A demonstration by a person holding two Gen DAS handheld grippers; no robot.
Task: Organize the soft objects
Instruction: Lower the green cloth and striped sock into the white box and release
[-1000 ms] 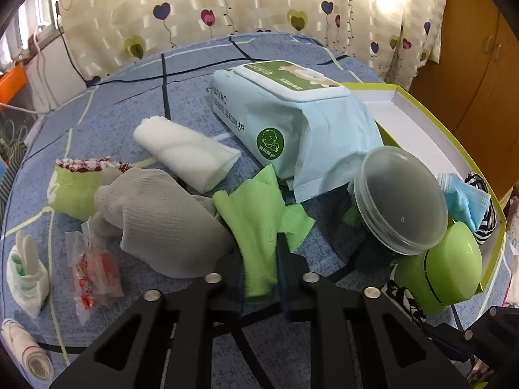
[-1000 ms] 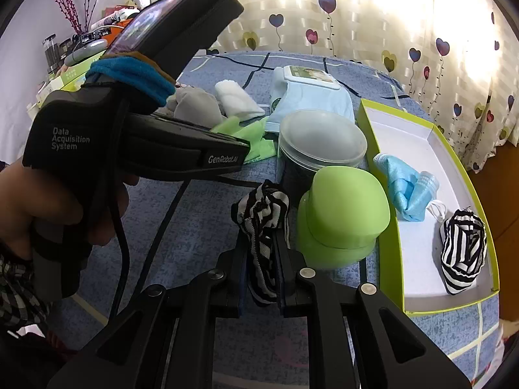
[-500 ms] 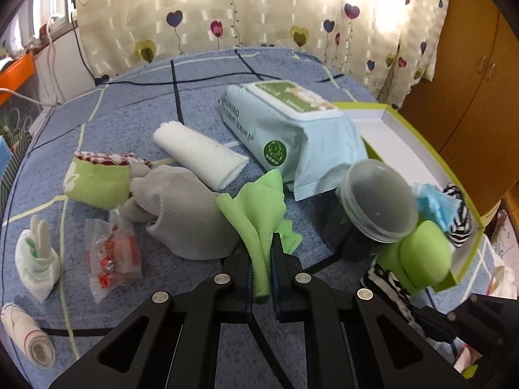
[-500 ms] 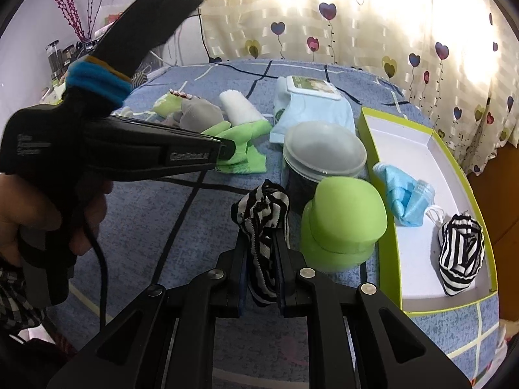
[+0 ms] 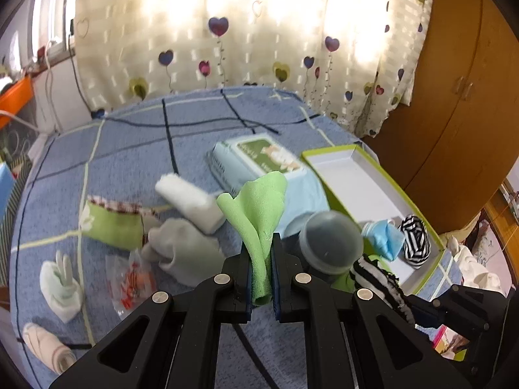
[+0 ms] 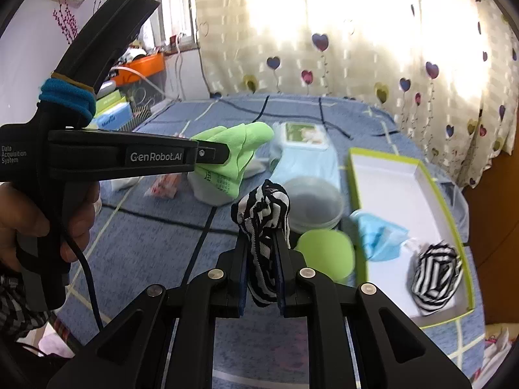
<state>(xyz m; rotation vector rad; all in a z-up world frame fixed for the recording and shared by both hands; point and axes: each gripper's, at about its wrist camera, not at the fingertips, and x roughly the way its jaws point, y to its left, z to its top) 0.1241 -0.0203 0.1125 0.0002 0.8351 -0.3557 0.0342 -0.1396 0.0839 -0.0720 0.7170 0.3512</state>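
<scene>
My left gripper [image 5: 260,243] is shut on a green cloth [image 5: 259,207] and holds it lifted above the blue tablecloth; it also shows in the right wrist view [image 6: 232,152]. My right gripper [image 6: 261,243] is shut on a black-and-white striped sock [image 6: 264,214], held in the air left of the green-rimmed white box [image 6: 389,175]. In the box lie a blue face mask [image 6: 379,236] and a second striped sock [image 6: 436,270].
On the table lie a wipes pack [image 5: 259,159], a white rolled towel [image 5: 191,201], a grey sock [image 5: 188,253], a green pouch [image 5: 113,223], a clear round lid [image 6: 316,204] and a green dome container [image 6: 326,253]. A wooden wardrobe [image 5: 454,97] stands to the right.
My left gripper has closed on the green cloth and lifted it off the table. My right gripper has risen with the striped sock.
</scene>
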